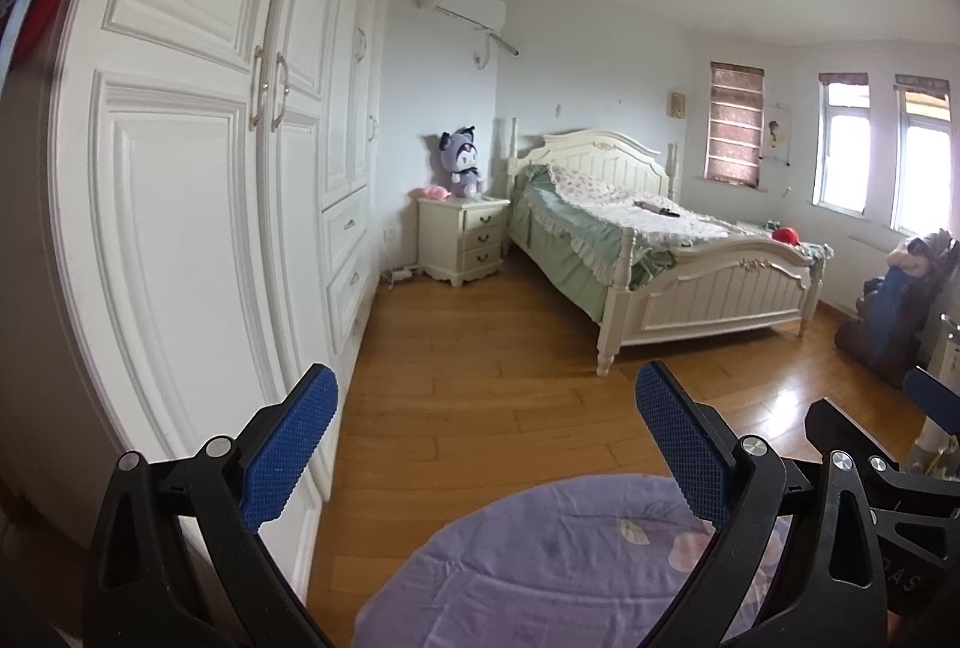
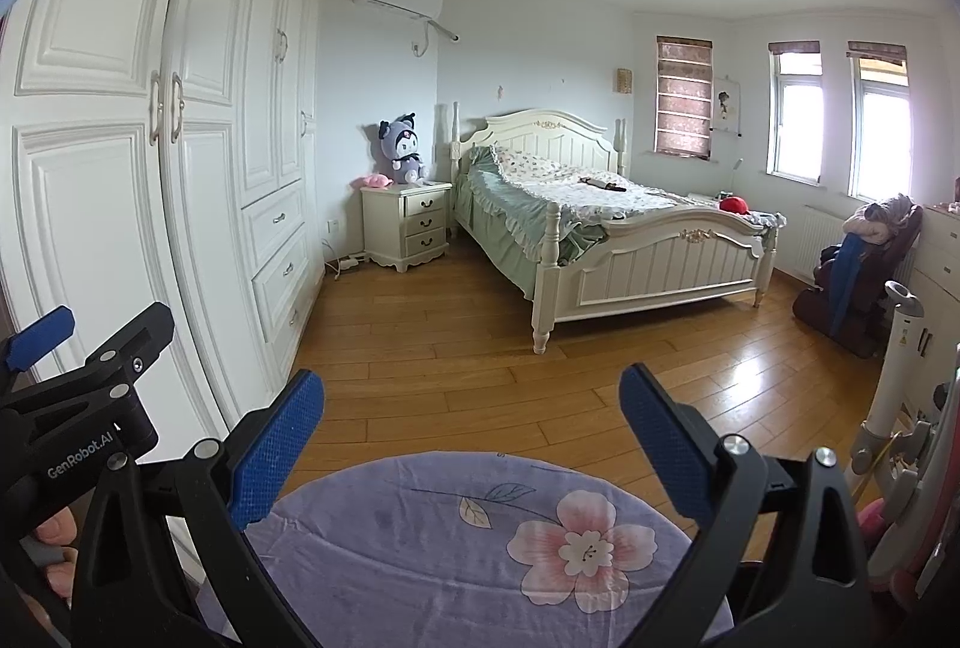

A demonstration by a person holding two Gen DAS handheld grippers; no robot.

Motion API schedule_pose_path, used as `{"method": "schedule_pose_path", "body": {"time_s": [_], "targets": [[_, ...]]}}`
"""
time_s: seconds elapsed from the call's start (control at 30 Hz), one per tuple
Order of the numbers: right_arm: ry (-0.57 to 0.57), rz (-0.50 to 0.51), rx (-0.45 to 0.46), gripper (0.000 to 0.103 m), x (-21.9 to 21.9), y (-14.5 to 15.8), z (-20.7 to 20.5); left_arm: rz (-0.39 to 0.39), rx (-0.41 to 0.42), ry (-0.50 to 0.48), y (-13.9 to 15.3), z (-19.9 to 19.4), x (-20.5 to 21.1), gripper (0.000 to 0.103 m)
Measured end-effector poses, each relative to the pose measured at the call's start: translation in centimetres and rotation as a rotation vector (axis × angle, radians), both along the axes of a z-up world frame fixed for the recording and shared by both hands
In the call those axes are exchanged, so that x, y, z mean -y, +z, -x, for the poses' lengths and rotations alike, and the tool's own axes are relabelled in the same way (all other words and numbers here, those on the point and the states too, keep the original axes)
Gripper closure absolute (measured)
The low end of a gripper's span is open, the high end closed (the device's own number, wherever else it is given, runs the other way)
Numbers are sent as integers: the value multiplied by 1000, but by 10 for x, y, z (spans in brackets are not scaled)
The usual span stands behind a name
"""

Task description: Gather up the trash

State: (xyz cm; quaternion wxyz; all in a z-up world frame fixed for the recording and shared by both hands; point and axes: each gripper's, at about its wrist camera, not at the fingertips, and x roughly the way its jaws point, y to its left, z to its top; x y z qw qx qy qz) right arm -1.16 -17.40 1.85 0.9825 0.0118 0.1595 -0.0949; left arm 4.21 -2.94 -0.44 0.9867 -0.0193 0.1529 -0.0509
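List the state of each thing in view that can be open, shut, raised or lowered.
Left gripper: open, empty.
Right gripper: open, empty.
Wardrobe doors: shut.
Nightstand drawers: shut.
Left window blind: lowered.
Right window blinds: raised.

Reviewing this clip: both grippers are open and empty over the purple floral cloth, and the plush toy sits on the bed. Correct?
Not quite. The plush toy sits on the nightstand beside the bed, not on the bed; the right wrist view shows it plainly. The rest holds: the left gripper and right gripper are open and empty over the purple floral cloth.
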Motion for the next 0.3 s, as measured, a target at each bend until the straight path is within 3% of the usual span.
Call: {"method": "schedule_pose_path", "body": {"time_s": [0.3], "targets": [[-9,-11,13,5,5,0,3,30,-34,-2,0,-5,0,5]]}}
